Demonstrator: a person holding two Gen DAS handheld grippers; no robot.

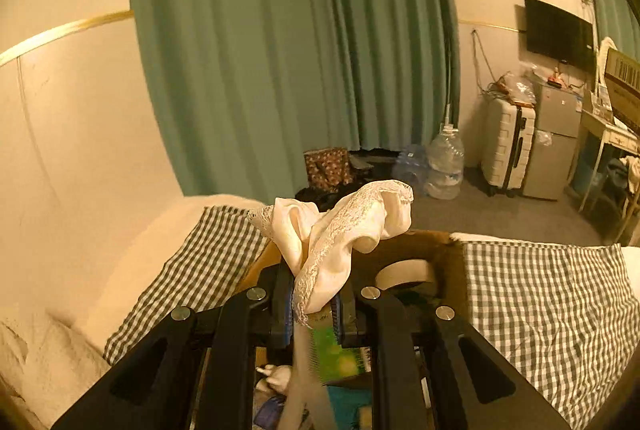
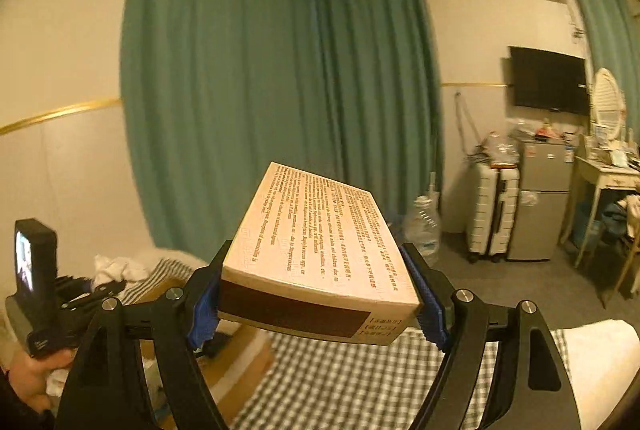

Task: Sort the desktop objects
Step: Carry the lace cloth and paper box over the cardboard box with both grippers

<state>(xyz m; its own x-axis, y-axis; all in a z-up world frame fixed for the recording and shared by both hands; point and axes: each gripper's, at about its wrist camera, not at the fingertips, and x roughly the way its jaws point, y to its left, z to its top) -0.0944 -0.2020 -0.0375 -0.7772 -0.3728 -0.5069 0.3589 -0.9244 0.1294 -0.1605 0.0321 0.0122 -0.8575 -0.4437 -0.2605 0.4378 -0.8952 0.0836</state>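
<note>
My left gripper (image 1: 313, 304) is shut on a cream cloth with lace trim (image 1: 340, 226), which bunches up above the blue pads and hangs a strip below them. Under it lies an open cardboard box (image 1: 448, 262) holding a tape roll (image 1: 404, 272) and other small items. My right gripper (image 2: 318, 304) is shut on a flat cream medicine box (image 2: 316, 246) with printed text on top and a dark brown end, held across its width above the checked sheet. At the left of the right wrist view, a hand holds the other gripper (image 2: 36, 286) over the cardboard box (image 2: 244, 362).
A green-and-white checked sheet (image 1: 552, 314) covers the bed around the box. Beyond it are green curtains (image 1: 288, 50), water bottles (image 1: 444, 166), a white suitcase (image 1: 506, 146), a small fridge (image 1: 554, 150), a wall TV (image 1: 558, 32) and a dressing table (image 2: 600, 178).
</note>
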